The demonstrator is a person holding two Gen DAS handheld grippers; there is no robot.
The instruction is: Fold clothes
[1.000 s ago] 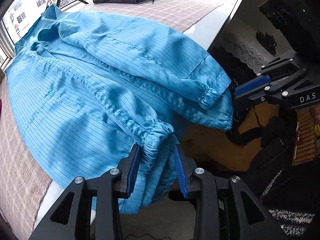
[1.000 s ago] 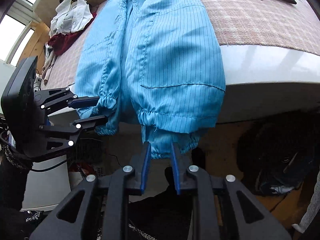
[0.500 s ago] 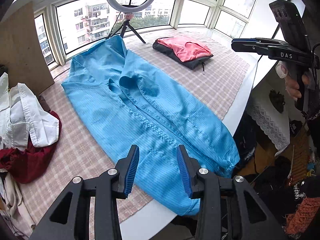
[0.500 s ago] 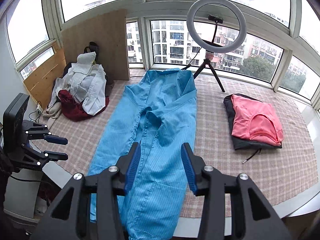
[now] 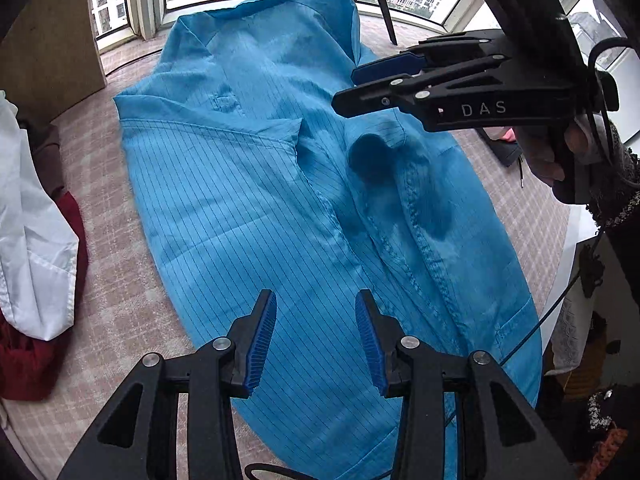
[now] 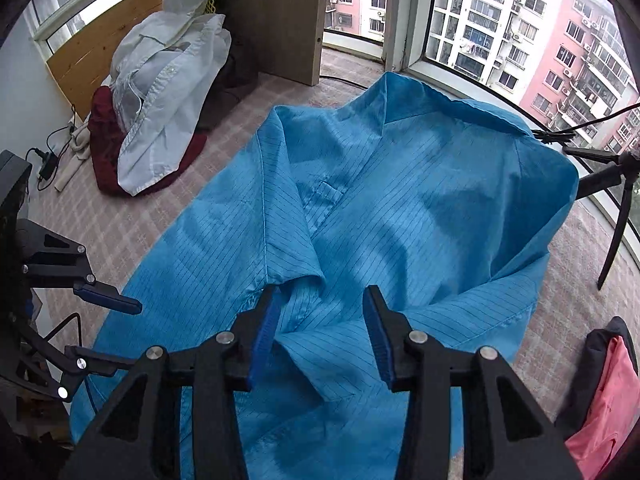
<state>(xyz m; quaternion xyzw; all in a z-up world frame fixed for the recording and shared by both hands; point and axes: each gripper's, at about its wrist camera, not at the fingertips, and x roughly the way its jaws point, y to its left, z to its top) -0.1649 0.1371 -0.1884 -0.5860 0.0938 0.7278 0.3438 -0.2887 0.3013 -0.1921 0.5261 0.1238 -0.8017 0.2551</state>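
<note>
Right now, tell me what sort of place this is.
Probably a home's enclosed balcony or bay-window room used for filming: curved windows facing apartment blocks, a blue striped shirt spread on a checked mat, and tripod legs by the glass.

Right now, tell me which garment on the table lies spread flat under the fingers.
The blue jacket. It lies spread flat, while the white shirt is heaped at the left and the pink top sits folded at the right.

Bright blue coat [image 5: 248, 208] with thin dark pinstripes lies on a pink-and-grey checked cloth [image 5: 116, 312]; beside it a white shirt [image 6: 168, 80] over a dark red garment [image 6: 108, 152]
</note>
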